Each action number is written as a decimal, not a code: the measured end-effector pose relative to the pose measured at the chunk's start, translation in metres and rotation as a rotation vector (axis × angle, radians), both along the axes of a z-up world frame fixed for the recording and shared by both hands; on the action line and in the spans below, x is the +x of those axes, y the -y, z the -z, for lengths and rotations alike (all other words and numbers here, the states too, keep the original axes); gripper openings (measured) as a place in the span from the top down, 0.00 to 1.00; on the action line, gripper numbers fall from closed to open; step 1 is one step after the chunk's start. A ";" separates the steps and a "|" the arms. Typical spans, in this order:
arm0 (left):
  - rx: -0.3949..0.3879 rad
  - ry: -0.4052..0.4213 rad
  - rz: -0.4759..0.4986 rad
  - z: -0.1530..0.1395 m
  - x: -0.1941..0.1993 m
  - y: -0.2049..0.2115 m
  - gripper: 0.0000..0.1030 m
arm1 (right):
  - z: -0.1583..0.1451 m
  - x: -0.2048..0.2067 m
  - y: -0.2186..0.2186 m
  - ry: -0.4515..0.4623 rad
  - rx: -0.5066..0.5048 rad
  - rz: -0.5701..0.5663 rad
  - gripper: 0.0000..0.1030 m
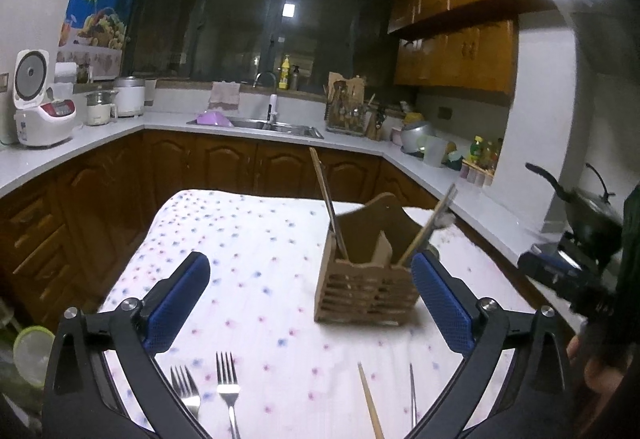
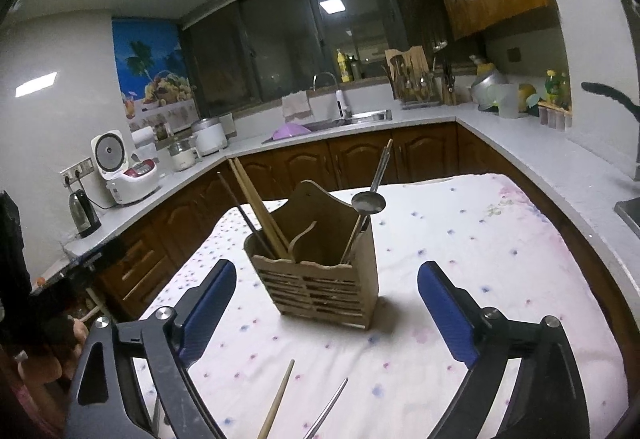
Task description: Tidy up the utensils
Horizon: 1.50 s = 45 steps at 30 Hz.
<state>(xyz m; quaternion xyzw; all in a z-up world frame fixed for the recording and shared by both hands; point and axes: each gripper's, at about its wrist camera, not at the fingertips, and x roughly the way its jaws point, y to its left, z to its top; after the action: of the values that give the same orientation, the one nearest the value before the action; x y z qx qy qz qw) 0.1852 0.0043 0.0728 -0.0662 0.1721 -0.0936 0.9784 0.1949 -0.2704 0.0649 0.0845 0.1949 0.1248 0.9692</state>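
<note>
- The left gripper (image 1: 310,303) has its blue fingers (image 1: 178,303) spread wide with nothing between them; the right gripper (image 2: 326,309) stands the same, fingers (image 2: 448,313) apart and empty.
- The wooden holder (image 2: 320,279) sits mid-frame on the dotted cloth (image 2: 460,239) over the bench, already carrying chopsticks (image 2: 256,207) in its left compartment and a ladle-like spoon (image 2: 368,201) in its right.
- Still loose along the lower edge of the left view: two forks (image 1: 228,391), a wooden chopstick (image 1: 370,403) and a thin metal piece (image 1: 412,395).
- Risk, as I judge it: the holder is light and top-heavy with long handles leaning out; a finger brushing one could tip it.
- The thin utensils lie flat on soft cloth, so a pinch may snag fabric or slip off.
- No brand or writing is readable; the rice cooker (image 2: 124,171) panel at left is too blurred.
</note>
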 end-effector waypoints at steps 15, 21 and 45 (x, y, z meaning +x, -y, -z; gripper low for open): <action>0.071 0.023 -0.038 -0.009 -0.088 0.003 0.00 | -0.034 -0.088 0.006 0.148 -0.024 -0.024 0.00; 0.045 0.000 -0.028 0.026 -0.119 0.001 0.00 | 0.006 -0.114 -0.003 0.092 -0.012 -0.043 0.00; 0.181 -0.039 -0.111 0.109 -0.159 0.014 0.00 | 0.107 -0.171 0.002 0.087 -0.052 0.101 0.00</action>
<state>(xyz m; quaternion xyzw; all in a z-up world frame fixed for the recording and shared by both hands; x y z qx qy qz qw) 0.0261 -0.0093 -0.0357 0.0110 0.1949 -0.0219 0.9805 0.0244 -0.2723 -0.0418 0.0638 0.1513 0.0744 0.9836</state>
